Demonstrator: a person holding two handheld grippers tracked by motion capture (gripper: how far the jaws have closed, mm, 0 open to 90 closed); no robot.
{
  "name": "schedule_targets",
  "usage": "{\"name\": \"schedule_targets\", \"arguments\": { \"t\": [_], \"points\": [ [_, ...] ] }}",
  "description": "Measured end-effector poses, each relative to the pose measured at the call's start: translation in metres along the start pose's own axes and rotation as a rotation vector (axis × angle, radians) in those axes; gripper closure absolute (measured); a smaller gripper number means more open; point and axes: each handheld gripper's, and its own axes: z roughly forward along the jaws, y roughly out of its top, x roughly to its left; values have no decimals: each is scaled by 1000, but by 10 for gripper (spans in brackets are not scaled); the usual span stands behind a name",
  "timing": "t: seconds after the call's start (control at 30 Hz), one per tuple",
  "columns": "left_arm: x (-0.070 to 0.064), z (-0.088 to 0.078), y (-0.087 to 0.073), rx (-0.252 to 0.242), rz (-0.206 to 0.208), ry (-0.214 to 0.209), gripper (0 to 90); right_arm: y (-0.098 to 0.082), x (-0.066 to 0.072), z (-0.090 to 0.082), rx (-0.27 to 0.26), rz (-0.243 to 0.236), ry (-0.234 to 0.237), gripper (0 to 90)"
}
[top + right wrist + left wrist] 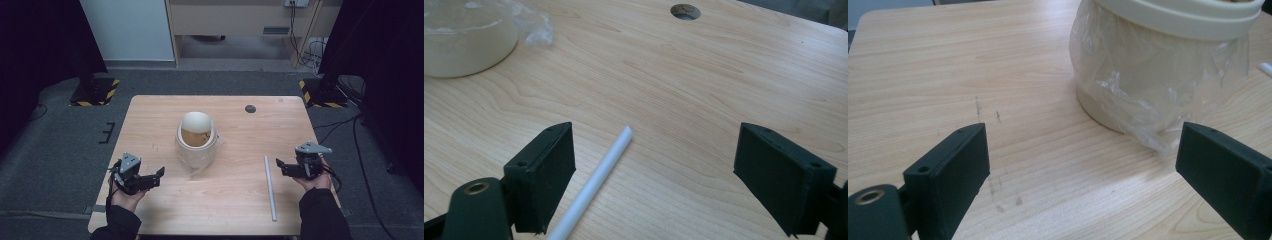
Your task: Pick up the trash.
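Observation:
A cream bin (pixel 196 145) with its round lid tipped up stands at the middle of the wooden table (pixel 240 120); a clear plastic bag lines it and hangs over its sides. In the left gripper view the bin (pixel 1128 85) stands ahead and to the right. A white tube (pixel 270 187) lies on the table's right half, running front to back. My left gripper (pixel 158 177) hovers open at the front left, pointing toward the bin, jaws empty (pixel 1083 165). My right gripper (pixel 280 168) is open just right of the tube; the tube's end (pixel 599 180) lies beneath its left jaw, untouched.
A dark round cable hole (pixel 250 108) sits near the table's far edge, also seen as the hole (pixel 685 11) in the right gripper view. Bare wood lies between the bin and the tube. Stand bases with yellow-black tape rest on the floor beyond both far corners.

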Motion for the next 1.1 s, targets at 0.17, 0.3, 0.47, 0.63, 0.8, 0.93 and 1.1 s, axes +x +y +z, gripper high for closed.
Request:
{"name": "schedule_targets", "arguments": {
  "t": [0.17, 0.3, 0.47, 0.63, 0.8, 0.93, 1.1],
  "points": [
    [1, 0, -3, 2, -9, 8, 65, 5, 10, 0, 9, -13, 25, 197],
    [2, 0, -6, 10, -5, 15, 65, 4, 20, 2, 18, -28, 56, 216],
    [3, -1, -8, 8, -11, 22, 65, -2, 24, 4, 42, -40, 75, 225],
    [4, 1, -9, 15, -16, 33, 68, -16, 29, 10, 104, -42, 107, 245],
    [6, -1, -9, 10, -19, 44, 72, -23, 36, 16, 145, -47, 131, 270],
    [8, 2, -12, 26, -25, 53, 74, -27, 39, 21, 190, -66, 134, 298],
    [10, 5, -14, 42, -30, 66, 76, -31, 34, 23, 220, -39, 142, 320]
  ]
}}
